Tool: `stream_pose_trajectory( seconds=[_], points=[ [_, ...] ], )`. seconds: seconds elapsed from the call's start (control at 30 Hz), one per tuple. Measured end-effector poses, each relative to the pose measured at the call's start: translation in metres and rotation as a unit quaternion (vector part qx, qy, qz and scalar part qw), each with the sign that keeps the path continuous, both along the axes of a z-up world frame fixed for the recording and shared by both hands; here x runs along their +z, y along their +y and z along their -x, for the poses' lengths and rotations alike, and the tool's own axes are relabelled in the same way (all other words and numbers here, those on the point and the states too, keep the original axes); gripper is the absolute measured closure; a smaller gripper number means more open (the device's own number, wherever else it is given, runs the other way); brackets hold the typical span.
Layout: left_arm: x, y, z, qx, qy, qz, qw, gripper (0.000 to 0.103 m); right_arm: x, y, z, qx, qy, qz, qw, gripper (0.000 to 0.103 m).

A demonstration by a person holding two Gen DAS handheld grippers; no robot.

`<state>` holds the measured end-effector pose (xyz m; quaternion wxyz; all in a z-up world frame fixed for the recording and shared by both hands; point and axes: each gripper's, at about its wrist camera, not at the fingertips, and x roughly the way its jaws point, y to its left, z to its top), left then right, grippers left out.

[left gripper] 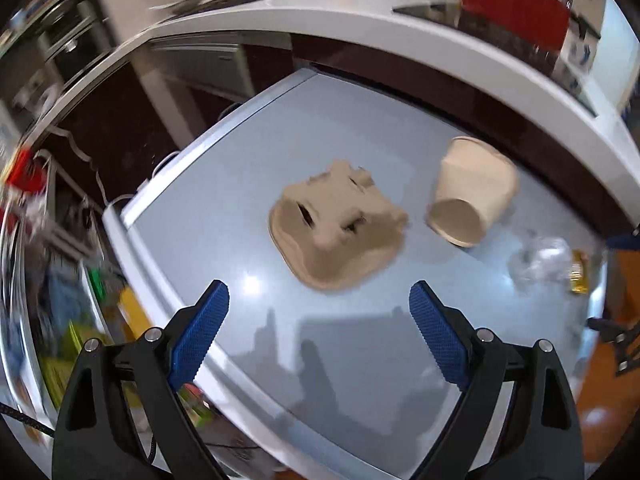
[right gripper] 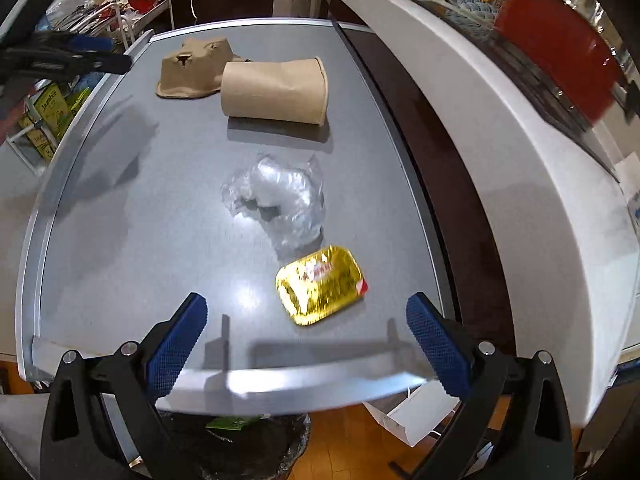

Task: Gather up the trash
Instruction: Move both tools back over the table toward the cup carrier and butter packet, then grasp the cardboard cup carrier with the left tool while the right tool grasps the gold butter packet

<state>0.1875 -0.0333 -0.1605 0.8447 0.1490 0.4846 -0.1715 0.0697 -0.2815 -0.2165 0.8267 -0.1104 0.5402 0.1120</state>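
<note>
A torn brown pulp cup carrier (left gripper: 338, 230) lies on the grey table (left gripper: 360, 340), with a brown paper cup (left gripper: 472, 190) on its side to its right. Crumpled clear plastic (left gripper: 544, 258) and a gold foil wrapper (left gripper: 580, 272) lie further right. My left gripper (left gripper: 318, 300) is open and empty, just short of the carrier. In the right wrist view the gold wrapper (right gripper: 320, 284) lies just ahead of my open, empty right gripper (right gripper: 306, 310), then the plastic (right gripper: 280, 196), the cup (right gripper: 276, 90) and the carrier (right gripper: 194, 68). The left gripper (right gripper: 80, 54) shows at far left.
A white counter (right gripper: 500, 140) with a red pot (right gripper: 560, 48) runs along the table's right side. A bin lined with a black bag (right gripper: 248, 448) stands below the table's near edge. A wire cart with boxes (right gripper: 44, 108) stands to the left.
</note>
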Motion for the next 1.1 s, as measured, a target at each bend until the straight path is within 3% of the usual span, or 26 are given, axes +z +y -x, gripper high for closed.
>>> stream_pose_trajectory(
  seconds=[0.17,0.3,0.5,0.67,0.8,0.87,0.97,1.1],
  points=[
    [-0.012,-0.007,-0.041,-0.083,0.034,0.007,0.996,0.01,-0.006,0.001,-0.012,0.006,0.016,-0.017,1.0,0.005],
    [-0.021,-0.02,-0.059,-0.165,0.052,-0.019,0.9848,0.01,-0.011,0.004,-0.018,0.011,0.032,-0.016,0.999,0.005],
    [-0.044,-0.032,-0.07,-0.226,0.104,-0.04,0.9677,0.011,-0.016,0.005,-0.026,0.004,0.051,-0.031,0.998,0.005],
    [-0.05,-0.028,-0.061,-0.218,0.129,-0.007,0.9673,0.014,-0.02,0.007,-0.037,0.001,0.064,-0.05,0.997,0.005],
    [-0.043,-0.026,-0.029,-0.224,0.151,0.052,0.9615,0.018,-0.02,0.008,-0.041,0.011,0.078,-0.066,0.995,0.005],
    [-0.04,-0.027,-0.013,-0.234,0.142,0.048,0.9605,0.018,-0.018,0.011,-0.04,0.022,0.085,-0.079,0.993,0.005],
    [-0.038,-0.023,0.002,-0.217,0.118,0.027,0.9687,0.018,-0.015,0.016,-0.04,0.027,0.086,-0.084,0.992,0.005],
    [-0.032,-0.012,-0.005,-0.158,0.116,0.064,0.9786,0.018,-0.017,0.02,-0.039,0.021,0.067,-0.035,0.997,0.005]
  ],
)
